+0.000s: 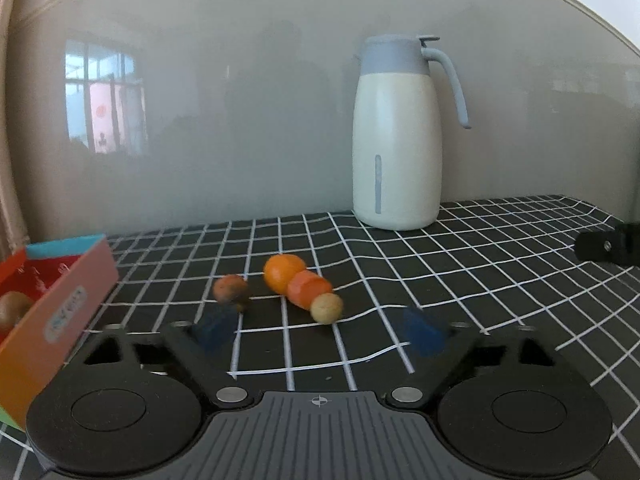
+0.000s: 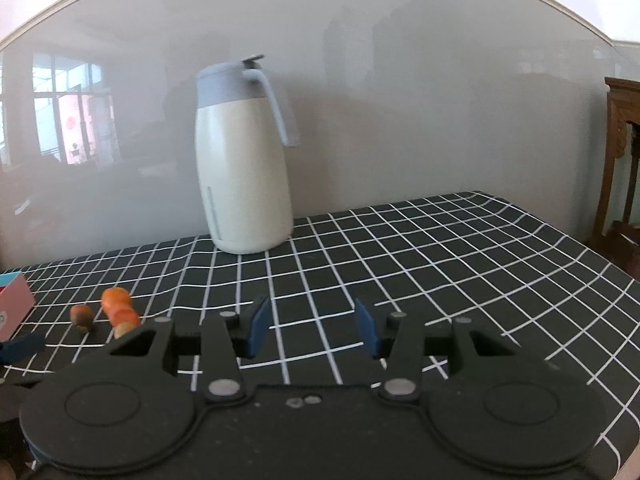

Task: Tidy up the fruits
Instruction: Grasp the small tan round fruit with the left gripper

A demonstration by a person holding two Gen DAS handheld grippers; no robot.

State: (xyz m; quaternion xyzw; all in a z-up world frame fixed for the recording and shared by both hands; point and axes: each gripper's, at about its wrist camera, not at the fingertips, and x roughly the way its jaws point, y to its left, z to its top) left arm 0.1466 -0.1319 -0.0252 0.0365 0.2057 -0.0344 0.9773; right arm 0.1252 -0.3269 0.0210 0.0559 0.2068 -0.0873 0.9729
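Ahead of my left gripper [image 1: 320, 330], jaws wide and empty, four loose fruits [image 1: 280, 286] await boxing; my right gripper [image 2: 312, 326] idles part-open, empty.

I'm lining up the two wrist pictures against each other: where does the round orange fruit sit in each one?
Left wrist view: the orange fruit lies just left of centre on the checked cloth, ahead of the open left gripper.
Right wrist view: it lies at the lower left, left of the empty right gripper.
Shared landmark: the cream jug by the wall.
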